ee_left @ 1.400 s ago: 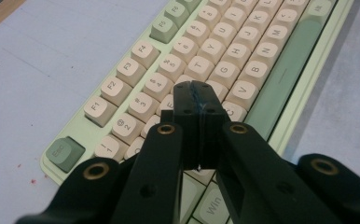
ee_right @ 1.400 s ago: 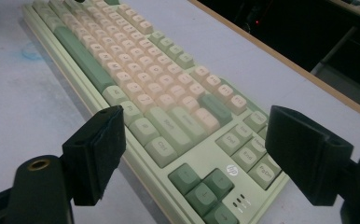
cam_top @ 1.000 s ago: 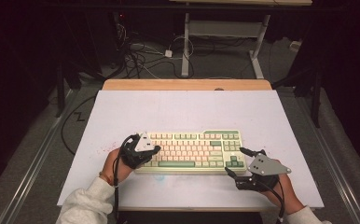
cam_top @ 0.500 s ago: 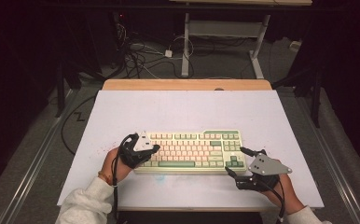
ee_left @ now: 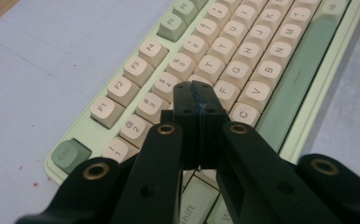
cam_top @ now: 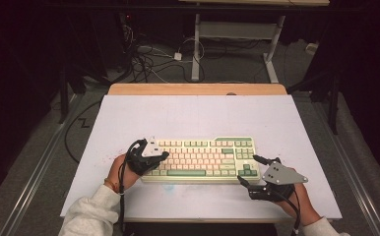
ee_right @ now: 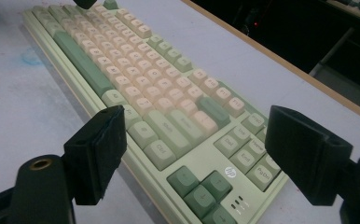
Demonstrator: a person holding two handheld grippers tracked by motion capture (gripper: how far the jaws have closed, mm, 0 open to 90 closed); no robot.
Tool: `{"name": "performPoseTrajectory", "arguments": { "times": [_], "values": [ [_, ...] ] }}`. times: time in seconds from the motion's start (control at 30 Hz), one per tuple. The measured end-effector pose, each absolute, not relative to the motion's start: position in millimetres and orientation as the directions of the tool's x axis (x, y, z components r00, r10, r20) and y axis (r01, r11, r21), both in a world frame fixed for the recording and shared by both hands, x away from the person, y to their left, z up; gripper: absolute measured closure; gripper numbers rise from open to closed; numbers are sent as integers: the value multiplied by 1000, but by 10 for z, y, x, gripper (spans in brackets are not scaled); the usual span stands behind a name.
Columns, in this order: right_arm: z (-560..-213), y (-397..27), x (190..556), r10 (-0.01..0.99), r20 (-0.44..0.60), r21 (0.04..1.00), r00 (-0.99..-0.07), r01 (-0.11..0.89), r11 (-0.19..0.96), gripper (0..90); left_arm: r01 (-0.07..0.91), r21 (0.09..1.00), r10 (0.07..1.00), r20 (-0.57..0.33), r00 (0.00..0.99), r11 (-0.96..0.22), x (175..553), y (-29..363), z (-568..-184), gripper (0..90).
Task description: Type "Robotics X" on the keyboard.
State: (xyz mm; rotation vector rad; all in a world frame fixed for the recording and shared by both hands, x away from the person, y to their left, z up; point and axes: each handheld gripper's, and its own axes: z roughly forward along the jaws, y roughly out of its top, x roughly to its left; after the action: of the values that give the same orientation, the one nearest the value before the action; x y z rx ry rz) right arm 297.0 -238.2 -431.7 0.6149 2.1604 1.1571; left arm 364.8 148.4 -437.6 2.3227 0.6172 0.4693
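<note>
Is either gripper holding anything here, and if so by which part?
Nothing is held. The left gripper is shut with nothing between its jaws, its tips over the keyboard keys. The right gripper stands open at the keyboard's right end, pads clear of it.

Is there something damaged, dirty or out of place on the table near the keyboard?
The keyboard lies straight and looks whole. The white table cover has small red specks left of the keyboard and a faint blue smudge along its near edge. Nothing else stands out.
</note>
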Motion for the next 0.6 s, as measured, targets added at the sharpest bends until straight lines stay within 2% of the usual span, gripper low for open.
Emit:
{"name": "performPoseTrajectory", "arguments": {
  "times": [0.6],
  "values": [
    [-4327, -2376, 2976, 640, -293, 849, -710, 115, 516, 212, 311, 658, 528, 157, 834, -686, 3685, 1425, -4485, 874]
  ]
}}
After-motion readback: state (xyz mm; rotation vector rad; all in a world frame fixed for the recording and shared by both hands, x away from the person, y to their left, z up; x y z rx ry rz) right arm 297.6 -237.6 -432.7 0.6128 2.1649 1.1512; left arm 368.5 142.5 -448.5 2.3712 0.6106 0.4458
